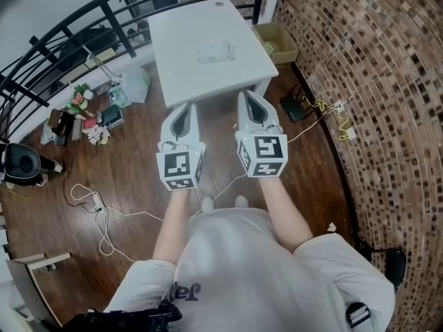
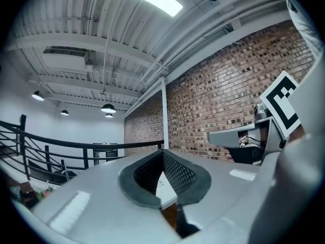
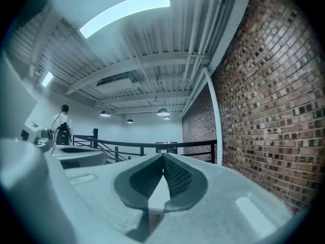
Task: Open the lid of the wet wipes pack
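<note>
Both forearms are stretching out side by side, pointing level. The left gripper (image 1: 185, 106) and right gripper (image 1: 248, 95) are both clenching tip to tip on nothing. The wet wipes pack (image 1: 214, 52) is lying ahead on the white table (image 1: 201, 16), well apart from them.

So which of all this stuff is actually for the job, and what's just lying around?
For the job:
- wet wipes pack, lying on the white table
- left gripper and right gripper, both shut and empty

Just lying about:
- cardboard box
- plastic bag
- flowers
</note>
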`<state>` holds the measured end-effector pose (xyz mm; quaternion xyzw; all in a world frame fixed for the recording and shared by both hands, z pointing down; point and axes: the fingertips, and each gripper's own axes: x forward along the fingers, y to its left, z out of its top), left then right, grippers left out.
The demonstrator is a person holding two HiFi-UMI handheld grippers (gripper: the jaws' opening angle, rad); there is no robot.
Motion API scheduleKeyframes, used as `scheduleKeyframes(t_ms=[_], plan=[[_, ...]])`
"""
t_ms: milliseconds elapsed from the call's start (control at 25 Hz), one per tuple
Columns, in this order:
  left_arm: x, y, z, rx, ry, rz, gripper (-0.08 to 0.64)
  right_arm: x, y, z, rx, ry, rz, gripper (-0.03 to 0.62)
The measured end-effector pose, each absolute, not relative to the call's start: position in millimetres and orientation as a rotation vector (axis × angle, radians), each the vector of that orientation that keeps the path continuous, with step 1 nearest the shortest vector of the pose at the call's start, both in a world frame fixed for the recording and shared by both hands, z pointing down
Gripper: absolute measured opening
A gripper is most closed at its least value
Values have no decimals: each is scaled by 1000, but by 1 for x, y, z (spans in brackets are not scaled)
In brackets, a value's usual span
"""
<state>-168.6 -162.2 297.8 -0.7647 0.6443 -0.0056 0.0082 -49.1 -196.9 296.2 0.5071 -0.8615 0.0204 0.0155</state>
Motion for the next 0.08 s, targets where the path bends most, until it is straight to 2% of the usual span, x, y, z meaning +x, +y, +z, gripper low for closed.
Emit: scheduleKeyframes(t_ms=[80], plan=[[-173,-161,299,-2389,2008,-19,17,-56,-195,298,1569,-2684,60,-11]])
